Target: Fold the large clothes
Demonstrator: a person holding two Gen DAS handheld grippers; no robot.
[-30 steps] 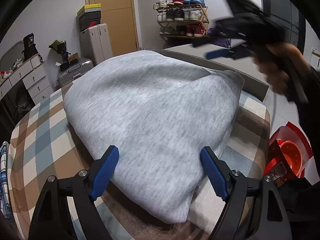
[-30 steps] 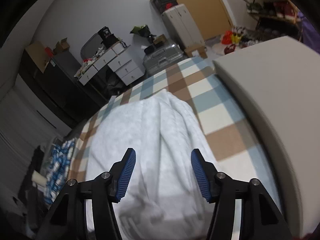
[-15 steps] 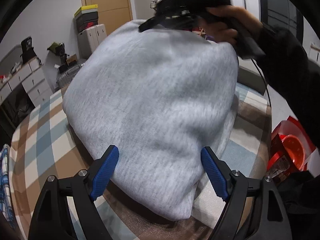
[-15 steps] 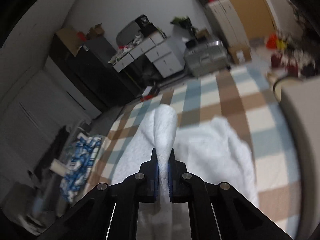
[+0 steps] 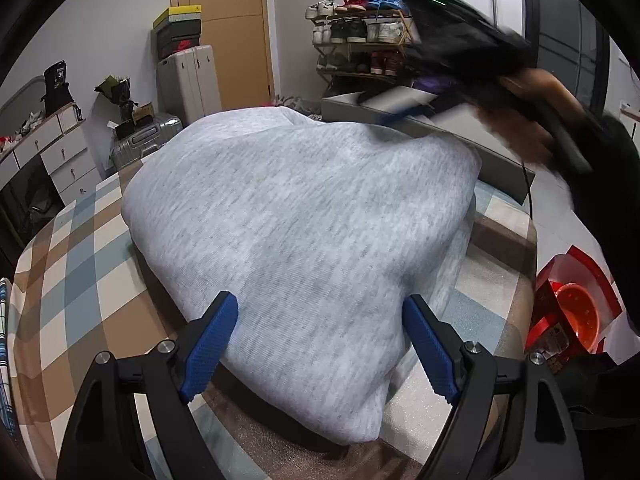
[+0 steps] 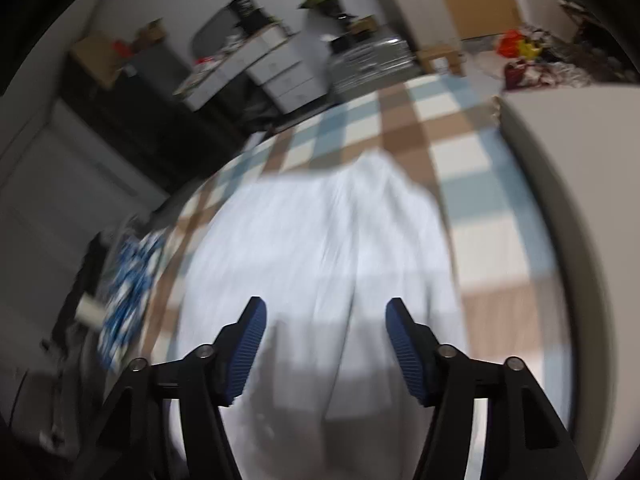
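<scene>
A large light grey garment [image 5: 304, 232] lies folded in a thick pile on the checked bedspread [image 5: 72, 264]. My left gripper [image 5: 320, 316] hovers open over the pile's near end, its blue pads apart on either side and nothing pinched. In the right wrist view the same garment [image 6: 320, 264] looks white and blurred under my right gripper [image 6: 324, 320], whose jaws are opening with no cloth between the pads. The right gripper [image 5: 404, 108] also shows as a dark blur at the upper right of the left wrist view, held by a hand [image 5: 528, 120] above the garment's far edge.
A grey padded bed edge [image 5: 492, 152] runs behind the pile. Past it stand a shoe rack [image 5: 360, 36], a suitcase [image 5: 140, 140] and a white chest of drawers [image 5: 52, 156]. A red bag [image 5: 572, 312] sits on the floor at right. Blue patterned cloth [image 6: 128, 280] lies at the bed's left side.
Half a second ago the right gripper was shut on a fold of the garment and held it lifted. It has let go, the cloth has dropped flat, and the gripper has drawn back to the right.
</scene>
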